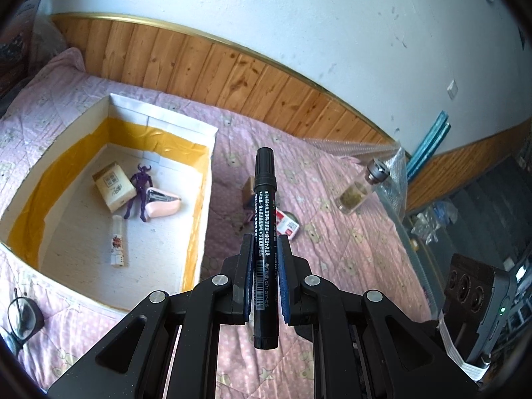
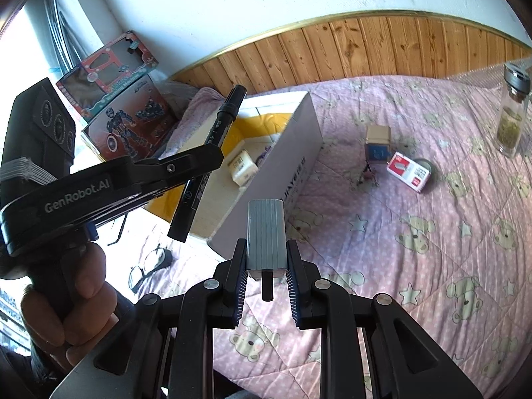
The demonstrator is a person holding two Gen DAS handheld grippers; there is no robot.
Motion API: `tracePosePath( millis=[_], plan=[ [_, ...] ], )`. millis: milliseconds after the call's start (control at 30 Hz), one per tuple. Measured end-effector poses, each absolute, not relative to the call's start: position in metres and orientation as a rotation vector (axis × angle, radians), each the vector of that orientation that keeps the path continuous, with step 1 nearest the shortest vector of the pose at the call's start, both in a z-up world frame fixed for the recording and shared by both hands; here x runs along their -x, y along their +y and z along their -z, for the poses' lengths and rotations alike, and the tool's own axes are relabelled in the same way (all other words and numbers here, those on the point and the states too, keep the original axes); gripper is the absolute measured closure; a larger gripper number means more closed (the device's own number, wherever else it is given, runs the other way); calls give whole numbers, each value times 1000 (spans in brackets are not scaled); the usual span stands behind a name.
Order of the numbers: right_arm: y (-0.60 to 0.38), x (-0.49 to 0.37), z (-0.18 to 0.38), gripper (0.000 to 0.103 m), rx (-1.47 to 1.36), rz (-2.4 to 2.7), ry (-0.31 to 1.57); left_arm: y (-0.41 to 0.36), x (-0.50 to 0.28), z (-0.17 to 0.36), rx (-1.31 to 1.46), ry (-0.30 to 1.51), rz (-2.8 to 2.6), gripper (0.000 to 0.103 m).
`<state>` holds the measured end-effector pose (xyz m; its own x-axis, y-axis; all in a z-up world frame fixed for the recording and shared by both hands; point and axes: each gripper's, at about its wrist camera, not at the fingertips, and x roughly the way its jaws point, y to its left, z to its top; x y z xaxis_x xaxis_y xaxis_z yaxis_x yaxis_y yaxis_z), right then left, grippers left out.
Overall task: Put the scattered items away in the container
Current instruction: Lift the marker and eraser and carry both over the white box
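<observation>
My left gripper [image 1: 265, 241] is shut on a black marker [image 1: 265, 199] that points forward, held in the air to the right of the white box [image 1: 206, 206]. In the right wrist view the same gripper [image 2: 212, 153] and marker [image 2: 229, 106] hang over the box's near corner [image 2: 286, 166]. My right gripper [image 2: 266, 249] is shut on a grey ribbed block [image 2: 266, 232] above the pink quilt. Inside the box lie a cream packet [image 1: 114, 186], a purple figure [image 1: 141, 193], a pink stapler [image 1: 164, 204] and a white tube [image 1: 119, 246].
On the quilt [image 2: 399, 232] lie a red-and-white small box [image 2: 409, 171], a brown-and-blue carton [image 2: 377, 146] and a glass jar [image 2: 512, 116]. Eyeglasses [image 2: 149, 266] lie near the box's front. Toy packaging [image 2: 123, 99] stands at the far left. Wood panelling [image 1: 232, 69] backs the bed.
</observation>
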<state>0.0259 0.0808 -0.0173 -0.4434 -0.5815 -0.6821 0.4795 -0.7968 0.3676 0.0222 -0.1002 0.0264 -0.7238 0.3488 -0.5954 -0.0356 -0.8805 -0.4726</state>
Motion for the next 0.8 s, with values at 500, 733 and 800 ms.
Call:
tracePosePath(
  millis=[500, 733, 800],
  plan=[
    [52, -25, -12, 80, -1035, 2208, -121, -147, -25, -34, 1003, -777, -2714, 89],
    [36, -21, -18, 80, -1013, 2191, -102, -162, -28, -36, 996, -821, -2728, 89],
    [32, -20, -20, 80, -1009, 2187, -97, -167, -28, -35, 996, -834, -2733, 89]
  ],
)
